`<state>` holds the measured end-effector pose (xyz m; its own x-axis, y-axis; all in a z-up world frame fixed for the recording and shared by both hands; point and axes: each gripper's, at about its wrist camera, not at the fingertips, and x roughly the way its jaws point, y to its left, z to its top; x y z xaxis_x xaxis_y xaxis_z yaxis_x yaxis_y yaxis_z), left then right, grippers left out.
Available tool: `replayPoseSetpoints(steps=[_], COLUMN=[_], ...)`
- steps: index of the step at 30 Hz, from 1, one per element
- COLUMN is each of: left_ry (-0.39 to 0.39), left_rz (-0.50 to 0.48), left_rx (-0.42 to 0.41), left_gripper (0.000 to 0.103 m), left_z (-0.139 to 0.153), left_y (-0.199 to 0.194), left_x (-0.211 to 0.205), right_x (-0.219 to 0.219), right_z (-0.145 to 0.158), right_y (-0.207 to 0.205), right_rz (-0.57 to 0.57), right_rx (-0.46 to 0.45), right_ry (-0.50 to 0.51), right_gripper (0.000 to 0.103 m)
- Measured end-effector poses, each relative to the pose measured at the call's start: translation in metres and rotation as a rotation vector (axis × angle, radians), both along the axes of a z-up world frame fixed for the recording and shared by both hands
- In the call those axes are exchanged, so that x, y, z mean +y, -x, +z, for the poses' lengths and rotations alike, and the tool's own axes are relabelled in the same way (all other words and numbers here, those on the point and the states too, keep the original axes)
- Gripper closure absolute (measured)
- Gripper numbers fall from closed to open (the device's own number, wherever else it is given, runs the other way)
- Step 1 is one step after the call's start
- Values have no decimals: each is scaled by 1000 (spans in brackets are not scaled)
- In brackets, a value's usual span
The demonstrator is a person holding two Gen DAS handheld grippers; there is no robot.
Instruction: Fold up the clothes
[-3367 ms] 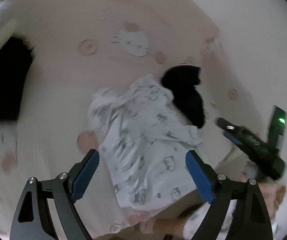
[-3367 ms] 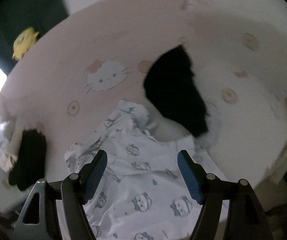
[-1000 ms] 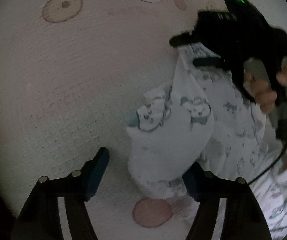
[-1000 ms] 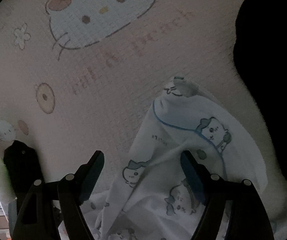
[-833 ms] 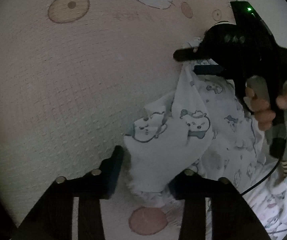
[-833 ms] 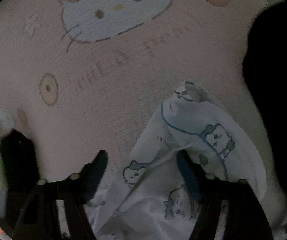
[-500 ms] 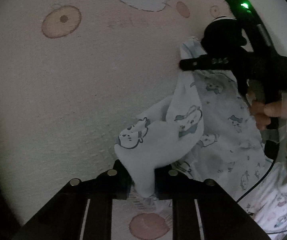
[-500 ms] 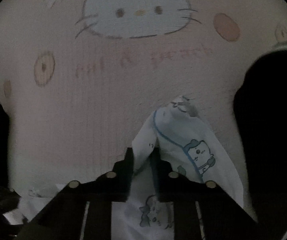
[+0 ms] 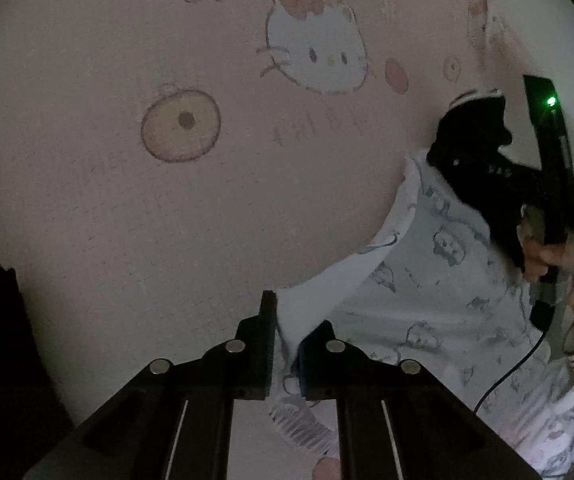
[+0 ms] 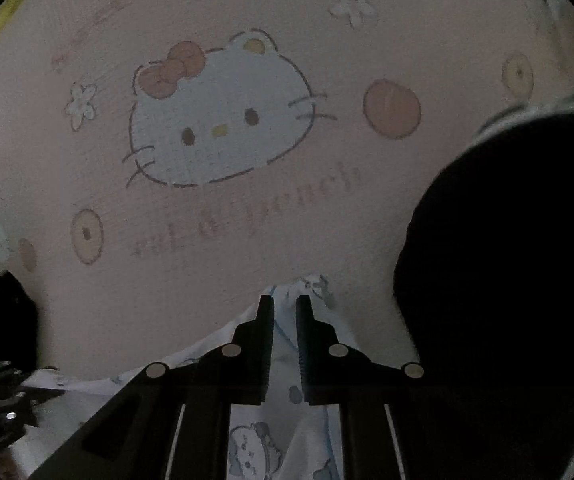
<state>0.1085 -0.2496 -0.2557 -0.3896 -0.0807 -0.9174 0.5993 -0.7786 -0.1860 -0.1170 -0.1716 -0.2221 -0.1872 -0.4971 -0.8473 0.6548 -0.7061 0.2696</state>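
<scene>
The white printed garment (image 9: 439,280) (small cartoon animals on pale fabric) hangs stretched between both tongs above the pink bedsheet (image 9: 127,200). The left tongs (image 9: 287,332) are clenched on one edge of the cloth, which rises from between the pads and runs off to their right. The right tongs (image 10: 285,312) are clenched on another edge with blue trim, the fabric trailing below them. A hand (image 9: 555,256) grips the right tool's handle. A black garment (image 10: 507,260) lies on the sheet to the right of the right tongs.
</scene>
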Motion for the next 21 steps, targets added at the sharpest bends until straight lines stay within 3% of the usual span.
replayPoseSetpoints(steps=[2,3,4,5,6,7,8,14,18,21], left_ry=[-41,-72,-104,-138,-165,-180,-179,-215,-159,-165], left_rz=[11,35,61,99,137,173,201,337,344,329], left_rx=[-9,5,20,30,37,42,51,128,141,127], left_gripper=[95,93,90,81,63,53,40,40,40,40], left_z=[6,6,5,2,0,0,0,4,5,-5], left_y=[-9,-13,-18,-21,-27,-34,-41,-83,-89,-82], left_x=[-10,-14,-18,-23,-26,-30,-31,-39,-31,-22], right_x=[4,4,5,7,10,13,14,14,13,14], right_z=[-2,-3,-2,1,4,8,9,12,-2,-12], right_y=[-2,-2,-1,-1,1,3,5,16,12,9], right_rz=[18,26,32,38,39,36,38,109,174,213], right_rx=[-29,-31,-24,-10,9,33,49,94,98,105], right_ry=[46,66,85,102,115,124,126,54,3,-31], right_gripper=[93,87,64,49,27,22,22,22,22,22])
